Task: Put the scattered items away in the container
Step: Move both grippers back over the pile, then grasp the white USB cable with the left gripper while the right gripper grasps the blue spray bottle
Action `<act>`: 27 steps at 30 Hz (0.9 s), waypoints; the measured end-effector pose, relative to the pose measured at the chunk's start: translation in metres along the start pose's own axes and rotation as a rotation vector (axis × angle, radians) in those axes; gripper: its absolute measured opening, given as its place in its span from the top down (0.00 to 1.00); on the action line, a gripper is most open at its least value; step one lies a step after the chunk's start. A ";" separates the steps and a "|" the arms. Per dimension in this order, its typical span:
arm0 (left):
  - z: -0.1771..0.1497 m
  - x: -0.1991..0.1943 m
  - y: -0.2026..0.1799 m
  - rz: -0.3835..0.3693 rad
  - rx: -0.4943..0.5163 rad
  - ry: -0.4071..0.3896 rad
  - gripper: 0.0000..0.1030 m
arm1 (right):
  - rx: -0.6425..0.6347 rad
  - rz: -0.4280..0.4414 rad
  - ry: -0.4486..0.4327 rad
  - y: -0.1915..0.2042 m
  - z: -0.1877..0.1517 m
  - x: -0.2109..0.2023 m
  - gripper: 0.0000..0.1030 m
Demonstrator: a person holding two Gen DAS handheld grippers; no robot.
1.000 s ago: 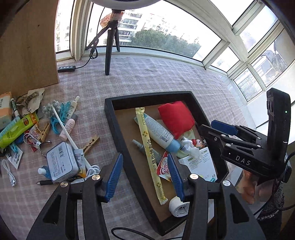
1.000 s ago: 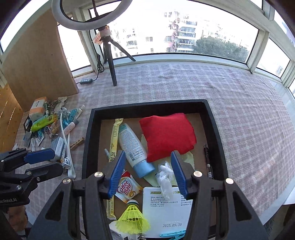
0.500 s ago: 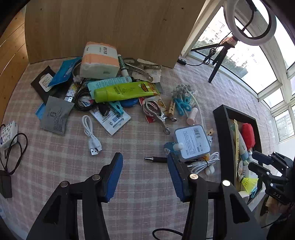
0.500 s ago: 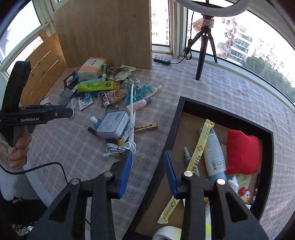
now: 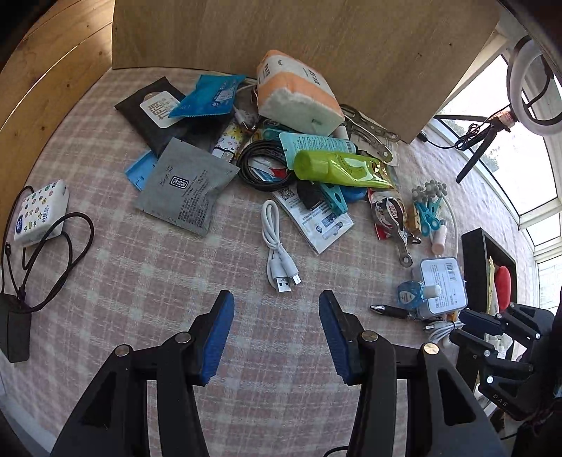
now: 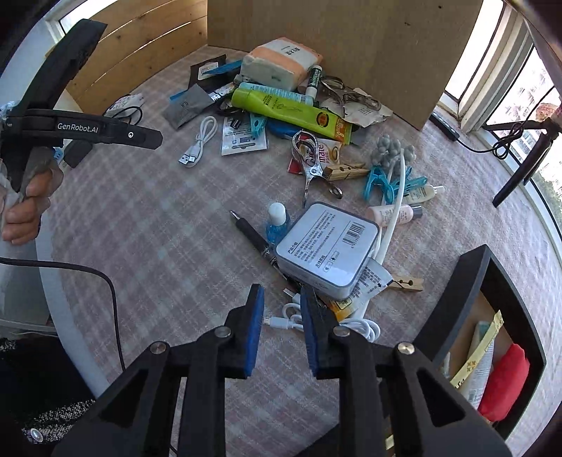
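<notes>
My left gripper (image 5: 276,302) is open and empty, just short of a short white USB cable (image 5: 277,246) on the checked cloth. My right gripper (image 6: 281,309) is open and empty, low over a coiled white cable (image 6: 354,325) beside a white box (image 6: 326,248). A black pen (image 6: 254,237) and a small blue bottle (image 6: 277,223) lie by the box. The black tray (image 6: 453,302) is at the right and holds a red pouch (image 6: 505,379) and a tube. The right gripper also shows in the left wrist view (image 5: 467,325).
A pile lies beyond: green tube (image 5: 337,168), tissue pack (image 5: 295,95), grey sachet (image 5: 186,186), black coiled cable (image 5: 263,165), nail clippers (image 6: 309,158), blue clips (image 6: 383,184), wooden pegs (image 6: 346,170). A wooden board (image 5: 281,31) stands behind. A tissue pack and black cord (image 5: 38,211) lie at the left.
Both grippers have swung left from over the tray to the scattered pile. The left one now faces the white USB cable; the right one has dropped low by the white box.
</notes>
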State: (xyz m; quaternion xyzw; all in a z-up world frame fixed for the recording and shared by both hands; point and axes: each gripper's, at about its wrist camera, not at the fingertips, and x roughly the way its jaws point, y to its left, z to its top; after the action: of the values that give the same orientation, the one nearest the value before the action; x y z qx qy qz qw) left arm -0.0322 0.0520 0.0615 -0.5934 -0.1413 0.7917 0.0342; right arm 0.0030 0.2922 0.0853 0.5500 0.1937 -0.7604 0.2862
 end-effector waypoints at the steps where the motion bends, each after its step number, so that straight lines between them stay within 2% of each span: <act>1: 0.002 0.003 0.002 -0.001 -0.009 0.005 0.54 | -0.007 -0.001 0.000 0.002 0.005 0.004 0.79; 8: 0.020 0.023 0.006 0.029 -0.043 0.008 0.53 | 0.038 0.004 -0.006 0.000 0.033 0.027 0.78; 20: 0.029 0.053 -0.002 0.077 -0.019 0.034 0.55 | 0.098 0.024 -0.005 0.002 0.044 0.059 0.78; 25: 0.030 0.059 -0.005 0.097 -0.006 0.026 0.56 | 0.071 -0.026 0.014 0.009 0.050 0.071 0.78; 27: 0.030 0.060 -0.007 0.115 0.005 0.020 0.61 | 0.052 -0.051 0.027 0.013 0.053 0.077 0.78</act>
State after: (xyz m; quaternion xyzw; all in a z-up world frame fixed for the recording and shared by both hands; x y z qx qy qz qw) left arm -0.0790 0.0660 0.0154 -0.6083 -0.1045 0.7867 -0.0086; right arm -0.0450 0.2329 0.0301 0.5622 0.1918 -0.7648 0.2495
